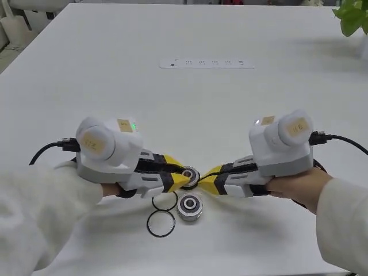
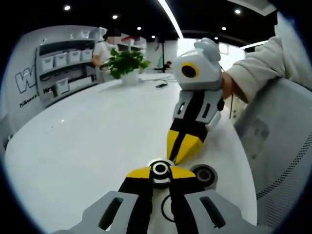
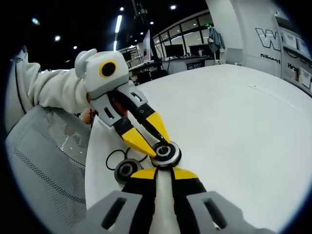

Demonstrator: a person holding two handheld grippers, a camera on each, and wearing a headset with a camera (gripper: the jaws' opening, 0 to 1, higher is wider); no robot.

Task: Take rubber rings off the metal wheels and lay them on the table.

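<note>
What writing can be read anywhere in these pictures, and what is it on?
"W": big letter on the wall.
Smaller line under it: too blurred to read.
Yellow sticker on a white housing: too small to read.
Marks on the power strip: too small to read.

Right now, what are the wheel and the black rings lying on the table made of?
The lying wheel looks like metal: silvery, shiny rim, dark centre. The two black rings look like rubber, probably: thin, matte, dark loops.
</note>
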